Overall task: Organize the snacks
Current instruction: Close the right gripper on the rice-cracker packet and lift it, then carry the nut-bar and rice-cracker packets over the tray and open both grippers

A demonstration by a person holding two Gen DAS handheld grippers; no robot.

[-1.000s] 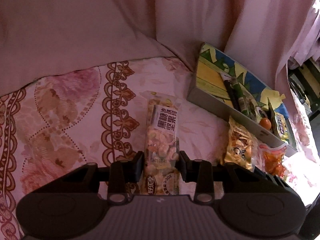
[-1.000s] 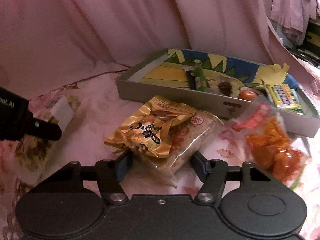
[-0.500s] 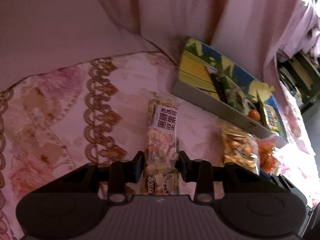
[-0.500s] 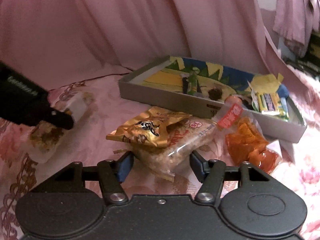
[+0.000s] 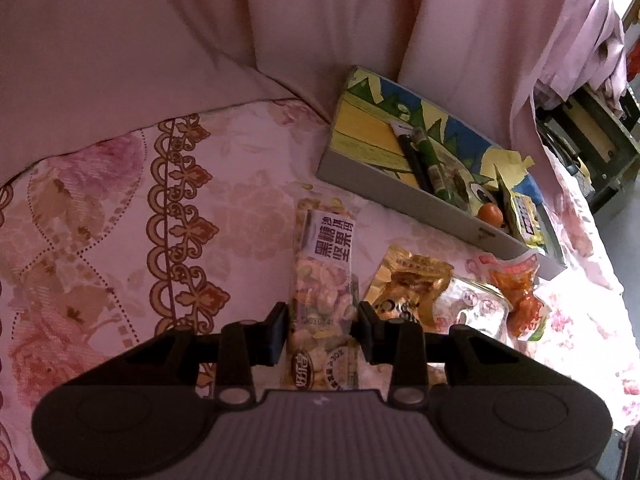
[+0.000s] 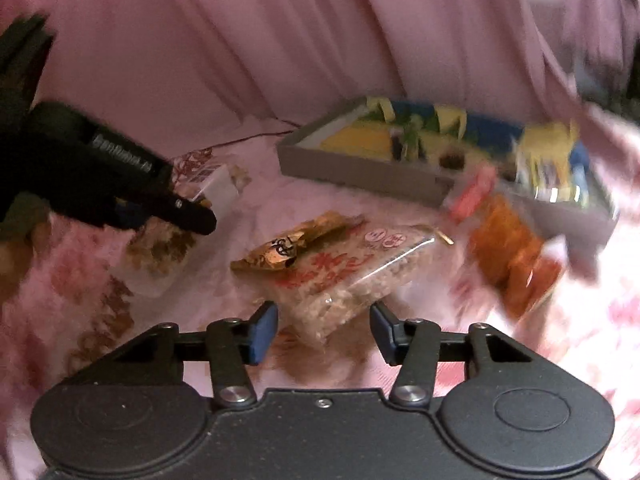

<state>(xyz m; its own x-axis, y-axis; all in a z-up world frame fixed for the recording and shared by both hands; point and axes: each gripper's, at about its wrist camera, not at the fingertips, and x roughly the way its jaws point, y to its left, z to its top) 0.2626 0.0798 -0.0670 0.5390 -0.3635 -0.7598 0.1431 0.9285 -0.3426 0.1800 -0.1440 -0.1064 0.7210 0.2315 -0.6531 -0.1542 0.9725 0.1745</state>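
Bedding in pink, a floral bedspread under a draped curtain, is filling both views. Ahead and to the right of the left claw, a grey tray is holding small snacks. That claw is clenching a long nut-mix packet, both pads pressing its sides. The right claw is closing, its jaws standing clear of the puffed-rice packet lying between them on the bed; a gold packet is resting on that packet's far end, and an orange snack bag is lying to its right, beside the tray.
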